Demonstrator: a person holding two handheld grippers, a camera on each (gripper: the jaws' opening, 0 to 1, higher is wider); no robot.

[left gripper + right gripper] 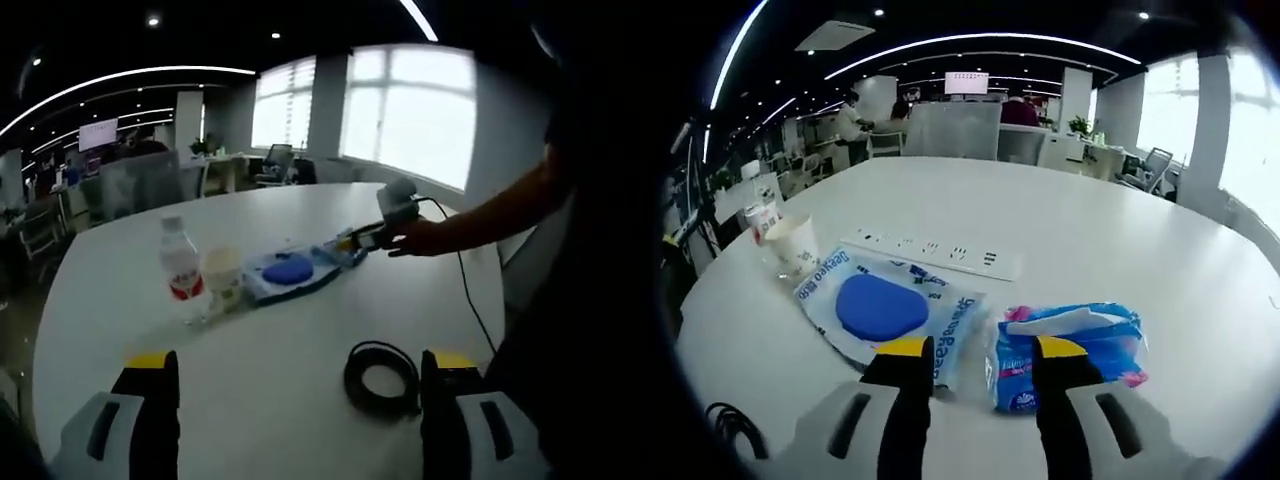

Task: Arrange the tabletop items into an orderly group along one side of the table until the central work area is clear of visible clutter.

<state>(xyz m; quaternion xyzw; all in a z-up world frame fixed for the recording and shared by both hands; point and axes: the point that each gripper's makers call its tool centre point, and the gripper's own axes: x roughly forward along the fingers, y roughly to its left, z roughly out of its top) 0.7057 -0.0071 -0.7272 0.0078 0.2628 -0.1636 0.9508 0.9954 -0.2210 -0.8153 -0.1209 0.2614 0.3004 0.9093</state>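
The left gripper (298, 385) is hovering low over the white counter (110, 270) with its fingers spread wide and holding nothing. A coiled black cable (381, 376) is lying just inside the right-hand finger, at about 4 o'clock in the left gripper view, so it looks like the likely next pickup for this side.

Toward 11 o'clock in the left gripper view, a water bottle (180, 263) with a red label and a paper cup (222, 277) are standing upright, touching or nearly so, with a wet-wipe pack (288, 270) bearing a blue lid lying flat beside them. These are forming a loose row, which suits grouping along one edge.

A person's arm is reaching in from 3 o'clock, carrying the right gripper (368, 240) to the far end of that row.

In the right gripper view, the right gripper (972, 355) is sitting with its fingers moderately open and empty, straddling the gap between the wet-wipe pack (880, 305) at 10 o'clock and a blue tissue packet (1070, 345) at 2 o'clock. The packet is lying just beside the pack, apparently being lined up with it. A white power strip (930, 252) is lying flat behind both, and the paper cup (792, 243) is standing at 9 o'clock.

The counter's middle is not yet cleared; the cable is lying well apart from the group.
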